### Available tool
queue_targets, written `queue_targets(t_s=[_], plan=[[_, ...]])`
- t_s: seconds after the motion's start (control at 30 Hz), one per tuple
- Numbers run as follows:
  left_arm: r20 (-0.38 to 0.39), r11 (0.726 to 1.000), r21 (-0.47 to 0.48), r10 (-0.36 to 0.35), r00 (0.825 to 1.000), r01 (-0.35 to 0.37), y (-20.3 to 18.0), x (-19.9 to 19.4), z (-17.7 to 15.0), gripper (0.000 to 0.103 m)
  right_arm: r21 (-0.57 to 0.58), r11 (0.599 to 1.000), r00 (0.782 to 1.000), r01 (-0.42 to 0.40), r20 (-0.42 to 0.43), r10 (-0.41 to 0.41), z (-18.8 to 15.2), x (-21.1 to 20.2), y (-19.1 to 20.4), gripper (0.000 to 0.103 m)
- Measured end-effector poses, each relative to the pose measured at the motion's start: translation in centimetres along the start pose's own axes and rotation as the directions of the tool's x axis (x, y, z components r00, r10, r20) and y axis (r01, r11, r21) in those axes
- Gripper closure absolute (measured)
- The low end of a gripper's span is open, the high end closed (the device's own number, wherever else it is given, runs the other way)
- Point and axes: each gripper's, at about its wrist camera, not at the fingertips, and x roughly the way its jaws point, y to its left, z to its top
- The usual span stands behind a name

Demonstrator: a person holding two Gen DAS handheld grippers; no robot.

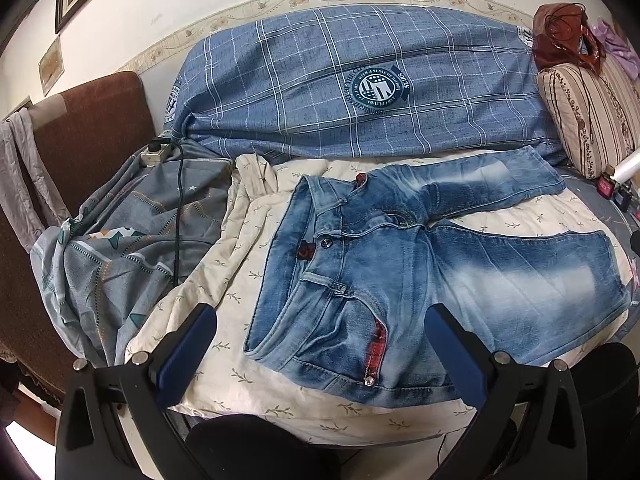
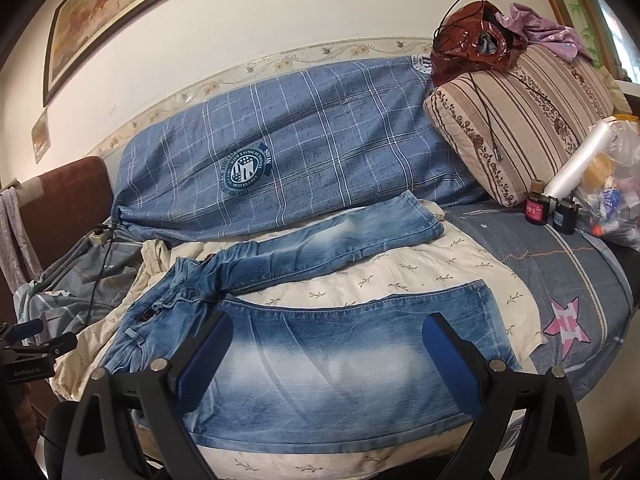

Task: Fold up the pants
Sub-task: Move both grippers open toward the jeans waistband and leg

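Faded blue jeans [image 1: 400, 264] lie spread flat on a cream leaf-print blanket [image 1: 240, 280], waistband to the left, the two legs splayed apart toward the right. My left gripper [image 1: 320, 328] hovers open over the waistband and front pocket, touching nothing. In the right wrist view the jeans [image 2: 340, 344] show their near leg up front and the far leg stretched behind it. There my right gripper [image 2: 328, 332] stands open above the near leg's thigh, its blue pads clear of the denim. The left gripper [image 2: 32, 340] pokes in at the left edge.
A blue plaid duvet [image 1: 360, 88] lies along the wall behind. A striped pillow [image 2: 520, 120] with a brown bag [image 2: 472, 40] sits at right, with small jars [image 2: 536, 208] and a plastic bag [image 2: 612, 184] beside it. A grey sheet [image 1: 132, 248], power strip [image 1: 154, 154] and cable lie left.
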Motion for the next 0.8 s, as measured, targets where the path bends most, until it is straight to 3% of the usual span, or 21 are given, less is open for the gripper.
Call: queue_targets(t_s=[0.8], plan=[[-0.027, 0.999, -0.049, -0.004, 1.000, 0.003, 1.1, 1.6, 0.2, 0.000, -0.009, 1.000, 0.999, -0.005, -0.041, 0.005, -0.4, 1.7, 0.6, 0.005]])
